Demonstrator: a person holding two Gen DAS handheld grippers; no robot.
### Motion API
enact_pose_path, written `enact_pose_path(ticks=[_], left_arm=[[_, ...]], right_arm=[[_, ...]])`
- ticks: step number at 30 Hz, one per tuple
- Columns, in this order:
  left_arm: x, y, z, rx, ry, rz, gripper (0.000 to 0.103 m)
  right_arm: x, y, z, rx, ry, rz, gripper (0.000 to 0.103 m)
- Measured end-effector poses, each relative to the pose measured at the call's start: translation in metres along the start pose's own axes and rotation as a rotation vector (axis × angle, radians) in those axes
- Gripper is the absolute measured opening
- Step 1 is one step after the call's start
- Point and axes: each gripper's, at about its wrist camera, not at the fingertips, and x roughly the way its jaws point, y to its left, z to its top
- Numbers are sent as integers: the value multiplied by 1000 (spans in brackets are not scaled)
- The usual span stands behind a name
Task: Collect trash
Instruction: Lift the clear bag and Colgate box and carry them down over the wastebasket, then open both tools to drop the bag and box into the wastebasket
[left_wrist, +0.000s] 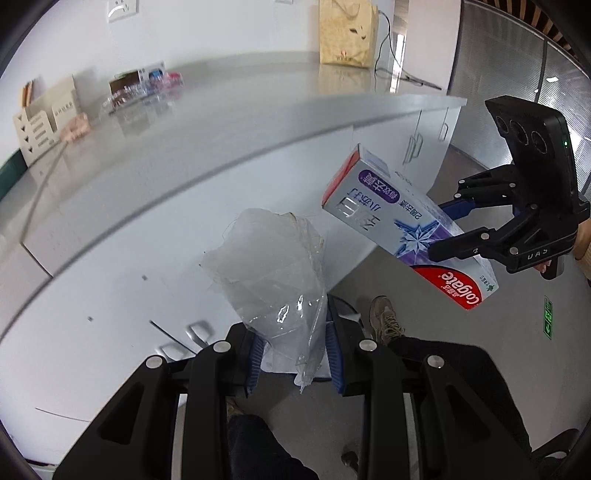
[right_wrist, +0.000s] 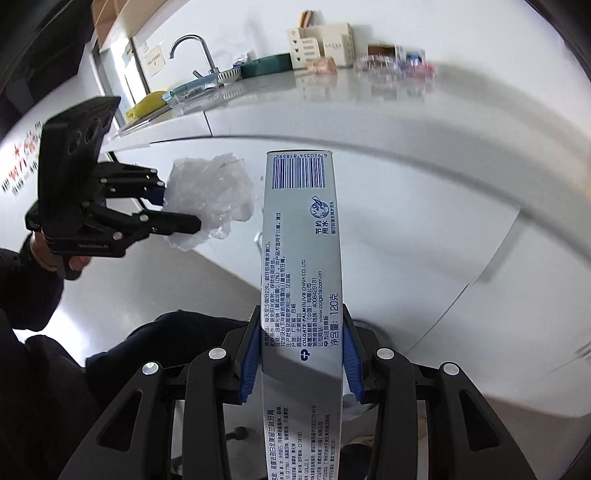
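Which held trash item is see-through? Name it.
The crumpled plastic wrap in the left gripper; the right gripper holds an opaque printed toothpaste box.

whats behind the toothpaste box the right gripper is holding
Behind the toothpaste box, seen from the right wrist, are white cabinet fronts and the grey countertop edge. The cabinet strip directly behind the box is covered.

Grey countertop (left_wrist: 229, 122), tan paper bag (left_wrist: 347, 33), card organisers (left_wrist: 44, 122), clear plastic packaging (left_wrist: 144, 88) along wall
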Motion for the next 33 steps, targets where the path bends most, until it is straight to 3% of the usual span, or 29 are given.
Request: enact_pose_path(ticks=[5,11,16,22,33], left_arm=[[48,-1,-17,0,83,13,30],[117,-8,-29,-3,182,-36,30],[175,-9,-35,-9,272,-60,30],[228,-11,-50,-16,380,-70,30],[336,-3,-88,-125,575,-144,30]], right_arm=[[40,-19,-30,72,25,54,42],[92,-54,-67,198,45,102,42],[127,-82,-95,294,57,117,42],[191,-103,-132,376,145,105,42],[262,-145,-158,509,242,157,43]])
